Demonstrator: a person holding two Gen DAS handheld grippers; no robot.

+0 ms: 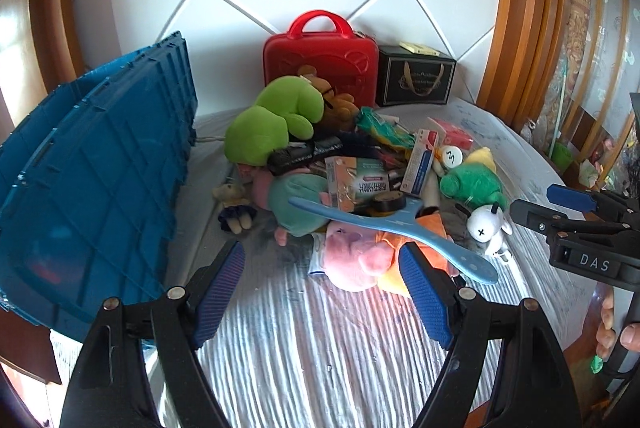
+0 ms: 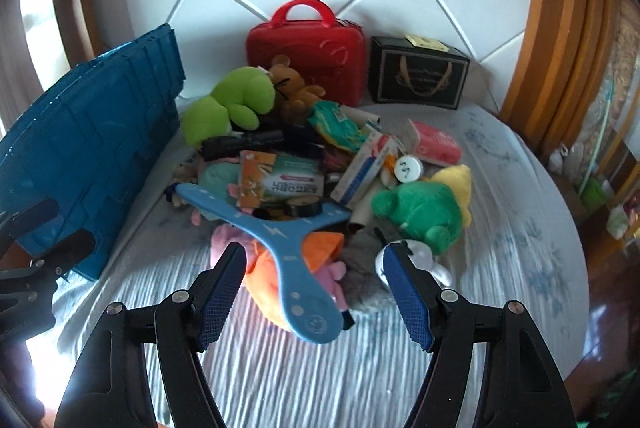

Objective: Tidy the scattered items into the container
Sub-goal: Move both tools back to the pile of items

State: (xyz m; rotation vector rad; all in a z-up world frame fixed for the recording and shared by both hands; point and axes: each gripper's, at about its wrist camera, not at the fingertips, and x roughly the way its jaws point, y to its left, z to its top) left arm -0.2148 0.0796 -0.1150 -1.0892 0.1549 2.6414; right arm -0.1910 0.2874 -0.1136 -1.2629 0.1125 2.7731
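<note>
both grippers are hovering with jaws spread, empty: left gripper (image 1: pixel 322 292), right gripper (image 2: pixel 312 292). the heaped pile of soft toys and small boxes (image 1: pixel 360 180) is lying on the bed, half burying itself. the ribbed blue plastic container (image 1: pixel 100 180) is standing just beside it, its inside hidden.

We get two fisheye views, each looking forward and down along its own gripper's fingers at one pile on a striped grey cloth (image 1: pixel 320 340). Left-wrist view sits left, near the ribbed blue plastic crate (image 1: pixel 100 180) at 9 o'clock; the right gripper (image 1: pixel 532 212) shows at 3 o'clock. Right-wrist view sits closer to the pile, over the light blue three-armed boomerang (image 2: pixel 280 240). Both share the glossy red carry case (image 2: pixel 308 48) at 12 o'clock and the crate.
</note>
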